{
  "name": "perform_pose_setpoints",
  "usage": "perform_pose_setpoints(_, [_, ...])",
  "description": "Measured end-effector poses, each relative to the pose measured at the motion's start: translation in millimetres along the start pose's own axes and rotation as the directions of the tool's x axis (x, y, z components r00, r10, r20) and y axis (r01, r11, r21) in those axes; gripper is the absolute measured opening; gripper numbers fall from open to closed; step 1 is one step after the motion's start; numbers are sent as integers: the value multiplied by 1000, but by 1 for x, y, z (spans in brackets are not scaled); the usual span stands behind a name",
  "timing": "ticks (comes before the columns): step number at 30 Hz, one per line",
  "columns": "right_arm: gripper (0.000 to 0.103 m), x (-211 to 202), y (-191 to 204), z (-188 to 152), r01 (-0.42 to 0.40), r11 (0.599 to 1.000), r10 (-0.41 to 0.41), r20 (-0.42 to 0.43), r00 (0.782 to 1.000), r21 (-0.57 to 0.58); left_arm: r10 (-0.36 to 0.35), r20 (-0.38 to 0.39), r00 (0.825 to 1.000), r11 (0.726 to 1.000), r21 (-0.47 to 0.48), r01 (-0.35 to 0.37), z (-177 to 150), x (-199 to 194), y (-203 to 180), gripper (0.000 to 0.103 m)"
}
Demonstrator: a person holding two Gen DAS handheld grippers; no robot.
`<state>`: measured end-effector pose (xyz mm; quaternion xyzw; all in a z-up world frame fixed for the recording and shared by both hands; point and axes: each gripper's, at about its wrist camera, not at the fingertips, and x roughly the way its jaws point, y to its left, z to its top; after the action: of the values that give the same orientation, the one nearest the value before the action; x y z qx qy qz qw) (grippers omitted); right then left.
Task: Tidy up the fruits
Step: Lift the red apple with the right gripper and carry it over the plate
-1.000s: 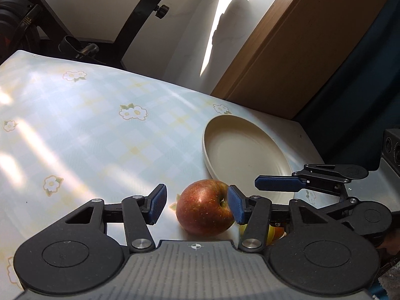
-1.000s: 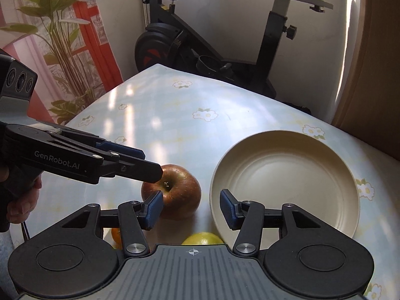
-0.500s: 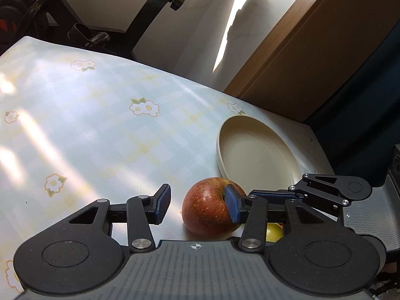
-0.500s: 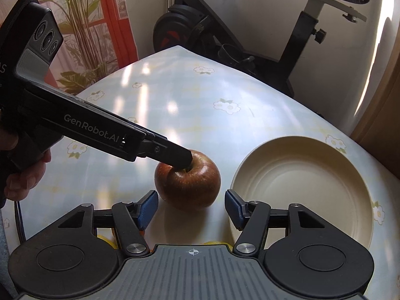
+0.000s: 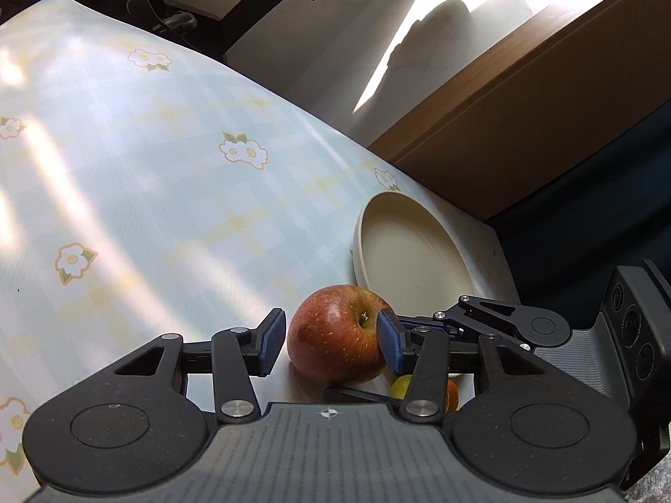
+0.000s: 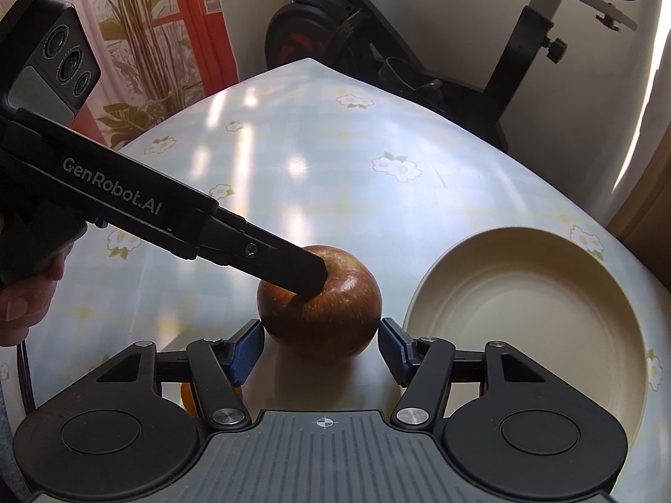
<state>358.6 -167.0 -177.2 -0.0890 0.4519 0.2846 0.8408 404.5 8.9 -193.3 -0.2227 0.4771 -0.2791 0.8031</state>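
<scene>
A red apple sits on the flowered tablecloth beside an empty cream plate. My left gripper is open around the apple; its right pad touches the apple, its left pad stands just clear. In the right wrist view the apple lies between the open fingers of my right gripper, with the left gripper's finger over its top. The plate lies to the right. A yellow fruit and an orange one peek out under the left gripper.
An exercise bike stands beyond the table's far edge. A potted plant and red curtain are at the left. A brown wooden panel stands behind the plate. The orange fruit lies near the table's front edge.
The left gripper's fingers have closed in around the apple. The right gripper has moved forward and left, so the apple now lies between its open fingers.
</scene>
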Motion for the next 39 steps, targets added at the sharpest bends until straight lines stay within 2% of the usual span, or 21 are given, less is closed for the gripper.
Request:
perform_pose_setpoints(4, [55, -1, -1, -2, 1, 1000, -1, 12, 1000, 8, -40, -17, 999, 997, -69, 39, 0, 8, 7, 50])
perform_pose_setpoints(7, [55, -4, -1, -4, 0, 1000, 0, 31, 1000, 15, -20, -16, 1000, 999, -48, 19, 0, 9, -1, 50])
perform_pose_setpoints(11, [55, -19, -4, -5, 4, 999, -7, 97, 995, 32, -15, 6, 1000, 1000, -21, 15, 4, 2, -10, 50])
perform_pose_setpoints(17, [55, -41, -25, -5, 22, 997, -34, 177, 984, 69, -17, 26, 1000, 998, 66, 16, 22, 2, -38, 49])
perform_pose_setpoints(27, [55, -55, -87, -4, 96, 988, -122, 225, 967, 125, -28, 9, 1000, 985, 168, 26, 62, 56, -89, 48])
perform_pose_setpoints(32, [55, -39, -109, -6, 97, 986, -127, 230, 965, 136, -26, -24, 999, 988, 152, 29, 75, 83, -86, 48])
perform_pose_setpoints(39, [55, -19, -113, -14, 90, 987, -119, 222, 968, 134, 17, -42, 999, 991, 137, -11, 79, 104, -78, 48])
